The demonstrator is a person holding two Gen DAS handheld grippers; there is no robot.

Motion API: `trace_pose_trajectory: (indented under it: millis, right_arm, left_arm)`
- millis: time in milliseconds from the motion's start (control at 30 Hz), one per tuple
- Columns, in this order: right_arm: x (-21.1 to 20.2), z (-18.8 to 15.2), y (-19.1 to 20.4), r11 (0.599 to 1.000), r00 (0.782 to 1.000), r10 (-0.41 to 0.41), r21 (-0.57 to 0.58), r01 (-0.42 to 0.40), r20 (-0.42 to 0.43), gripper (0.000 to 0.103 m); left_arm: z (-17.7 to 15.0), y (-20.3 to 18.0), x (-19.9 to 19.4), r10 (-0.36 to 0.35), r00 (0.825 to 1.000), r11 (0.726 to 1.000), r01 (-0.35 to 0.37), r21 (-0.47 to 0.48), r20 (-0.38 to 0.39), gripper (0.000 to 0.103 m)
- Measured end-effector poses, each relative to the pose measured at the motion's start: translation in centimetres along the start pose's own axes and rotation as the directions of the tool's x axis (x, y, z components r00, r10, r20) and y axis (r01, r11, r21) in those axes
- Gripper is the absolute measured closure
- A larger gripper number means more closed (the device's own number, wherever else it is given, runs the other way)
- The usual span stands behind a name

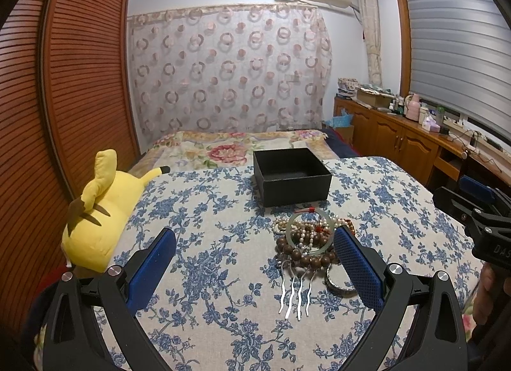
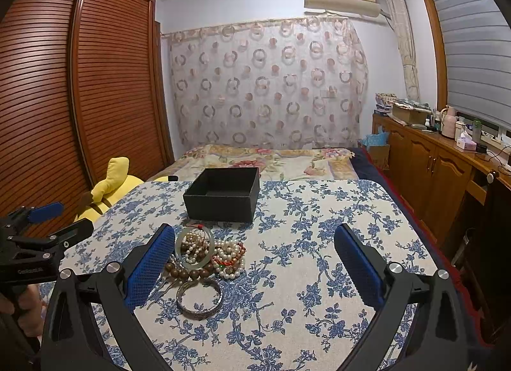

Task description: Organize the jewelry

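A pile of jewelry lies on the blue-flowered cloth: a pale green jade bangle [image 1: 309,233] [image 2: 194,248], brown wooden beads [image 1: 295,254] [image 2: 188,272], pearl strands [image 2: 228,254], a silver hair comb [image 1: 295,292] and a silver bangle [image 2: 199,301] [image 1: 338,283]. An open, empty black box [image 1: 291,176] [image 2: 223,193] stands just behind the pile. My left gripper [image 1: 255,243] is open, low over the cloth, the pile by its right finger. My right gripper [image 2: 254,240] is open, the pile by its left finger.
A yellow plush toy [image 1: 95,214] [image 2: 108,190] lies at the table's left edge. A bed with a floral blanket [image 1: 236,147] lies behind the table. A wooden wardrobe [image 2: 80,83] stands left, and a cluttered wooden cabinet [image 2: 431,160] runs along the right.
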State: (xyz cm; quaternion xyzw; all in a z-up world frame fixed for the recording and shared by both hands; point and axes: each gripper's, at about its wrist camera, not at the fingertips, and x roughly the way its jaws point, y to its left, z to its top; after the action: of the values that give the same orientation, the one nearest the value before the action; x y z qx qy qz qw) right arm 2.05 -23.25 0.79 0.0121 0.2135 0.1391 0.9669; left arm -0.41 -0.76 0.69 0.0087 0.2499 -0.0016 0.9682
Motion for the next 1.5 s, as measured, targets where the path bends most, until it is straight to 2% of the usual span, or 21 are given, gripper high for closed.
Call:
trace_pose_trajectory:
  millis: [733, 1033, 1267, 1433, 1500]
  right_arm:
    - [0.4, -0.3, -0.3, 1.0, 1.0, 0.0, 0.0, 0.0, -0.005, 0.002]
    - [1.5, -1.2, 0.3, 0.999, 0.999, 0.034, -0.014, -0.034, -0.04, 0.002]
    - [3.5, -2.5, 1.1, 0.993, 0.987, 0.099, -0.055, -0.107, -0.124, 0.021]
    - [5.5, -3.5, 1.4, 0.983, 0.967, 0.151, -0.075, -0.17, -0.206, 0.032]
    - [6.3, -3.9, 1.7, 0.978, 0.956, 0.167, -0.084, -0.192, -0.24, 0.041]
  left_arm:
    - [0.4, 0.2, -0.4, -0.007, 1.0, 1.0, 0.007, -0.003, -0.002, 0.008]
    - [-1.0, 0.9, 1.5, -0.027, 0.998, 1.0, 0.026, -0.009, -0.051, 0.008]
    - [-2.3, 1.7, 3.6, -0.053, 0.993, 0.999, 0.052, -0.014, -0.106, 0.008]
    - [-2.8, 1.7, 4.6, -0.098, 0.986, 0.995, 0.096, -0.022, -0.133, 0.008]
    - [-2.9, 1.6, 5.2, -0.123, 0.981, 0.992, 0.121, -0.024, -0.148, 0.008]
